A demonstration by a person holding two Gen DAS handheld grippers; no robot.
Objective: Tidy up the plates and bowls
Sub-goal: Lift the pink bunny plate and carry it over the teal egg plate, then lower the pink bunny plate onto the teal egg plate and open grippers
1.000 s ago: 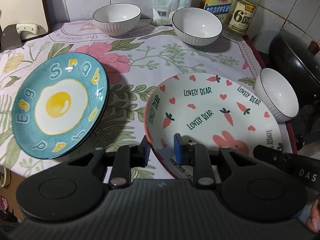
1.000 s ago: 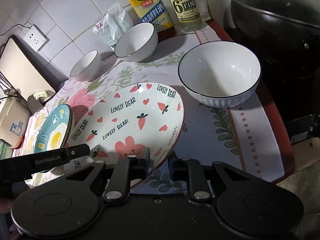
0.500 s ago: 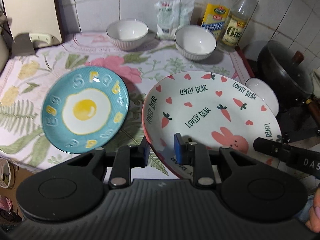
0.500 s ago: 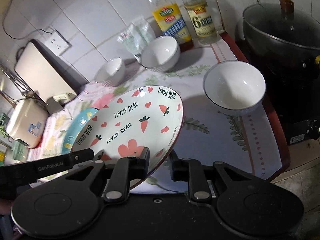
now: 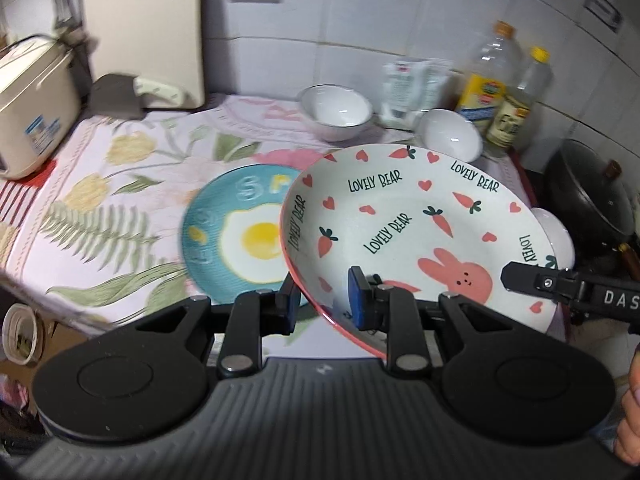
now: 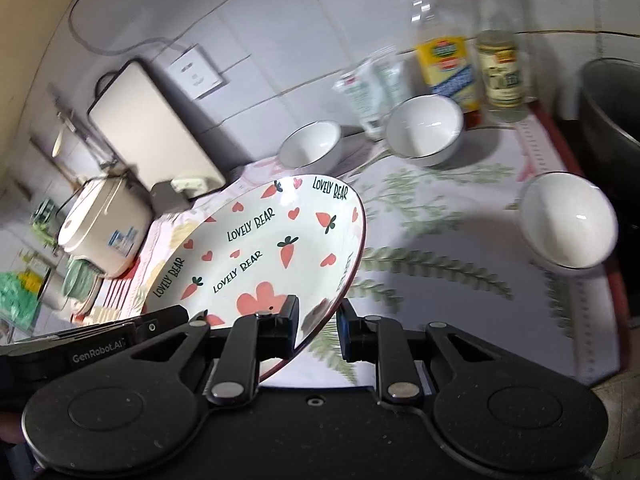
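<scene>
Both grippers are shut on the rim of the white "Lovely Bear" plate (image 5: pixel 408 232), which is lifted and tilted above the counter. My left gripper (image 5: pixel 324 304) clamps its near-left rim; my right gripper (image 6: pixel 318 326) clamps its near-right rim, and the plate shows there too (image 6: pixel 264 248). The blue egg plate (image 5: pixel 228 236) lies flat on the floral cloth, partly under the lifted plate. Three white bowls stand on the cloth: one at the back (image 5: pixel 336 110), one by the bottles (image 5: pixel 450 134), one at the right edge (image 6: pixel 568 218).
Two oil bottles (image 5: pixel 486 84) and a white packet (image 5: pixel 404 88) stand against the tiled wall. A dark wok with lid (image 5: pixel 588 196) sits to the right. A rice cooker (image 5: pixel 32 104) and a cutting board (image 5: pixel 144 28) stand at the left.
Both grippers have raised the Lovely Bear plate higher and carried it left, so it now overlaps the blue egg plate. The grips are unchanged.
</scene>
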